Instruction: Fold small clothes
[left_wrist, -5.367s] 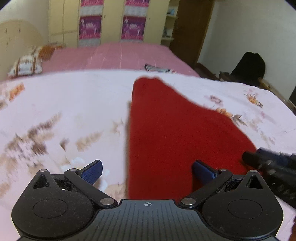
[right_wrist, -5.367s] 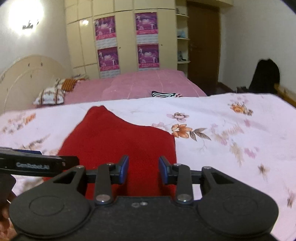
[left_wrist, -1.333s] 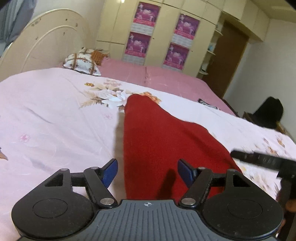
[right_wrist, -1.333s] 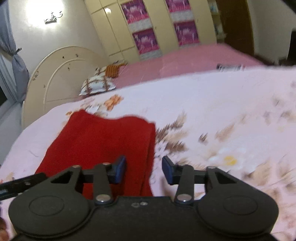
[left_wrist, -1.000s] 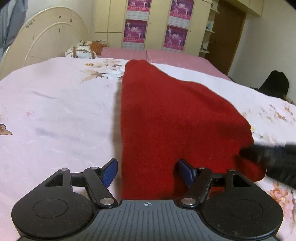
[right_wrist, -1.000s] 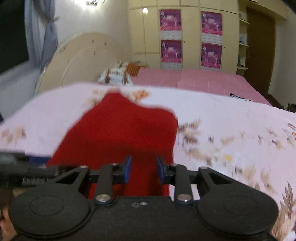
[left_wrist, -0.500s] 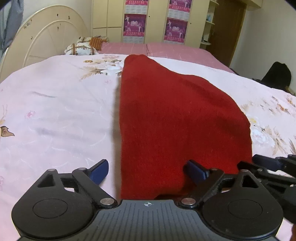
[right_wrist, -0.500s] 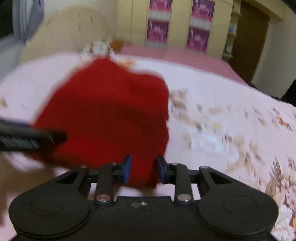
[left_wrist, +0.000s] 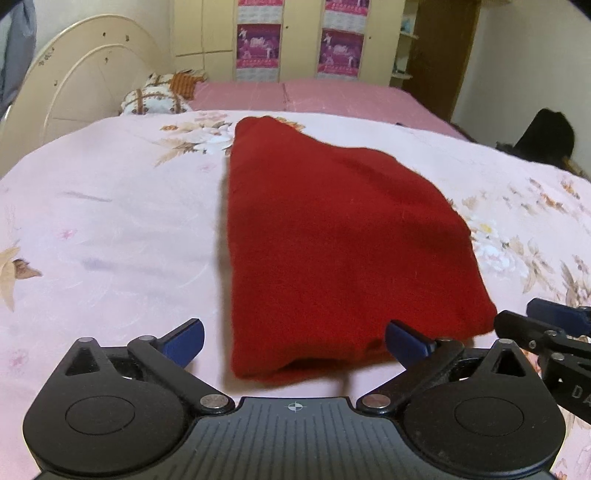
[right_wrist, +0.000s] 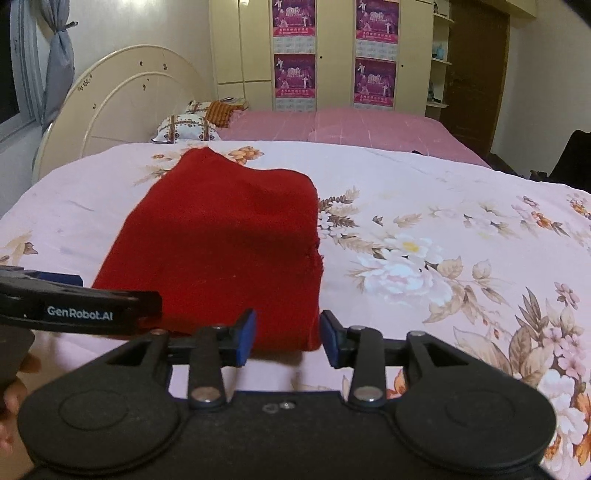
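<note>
A folded red knit garment (left_wrist: 332, 240) lies flat on the pink floral bedsheet (left_wrist: 110, 229). It also shows in the right wrist view (right_wrist: 221, 236). My left gripper (left_wrist: 295, 339) is wide open, its blue pads either side of the garment's near edge and holding nothing. My right gripper (right_wrist: 288, 339) is partly open at the garment's near right corner, with the cloth between the jaws but not pinched. The right gripper shows at the right edge of the left wrist view (left_wrist: 554, 332), and the left gripper at the left of the right wrist view (right_wrist: 74, 306).
A second bed with a pink cover (right_wrist: 351, 125) and patterned pillows (right_wrist: 184, 127) stands behind. A cream headboard (right_wrist: 122, 107) is at the left. Wardrobes with posters (right_wrist: 332, 55) line the back wall. A dark bag (left_wrist: 546, 140) sits at the right.
The garment has been laid down flat on the sheet. My left gripper has opened wider and my right gripper has opened, letting go of the near edge.
</note>
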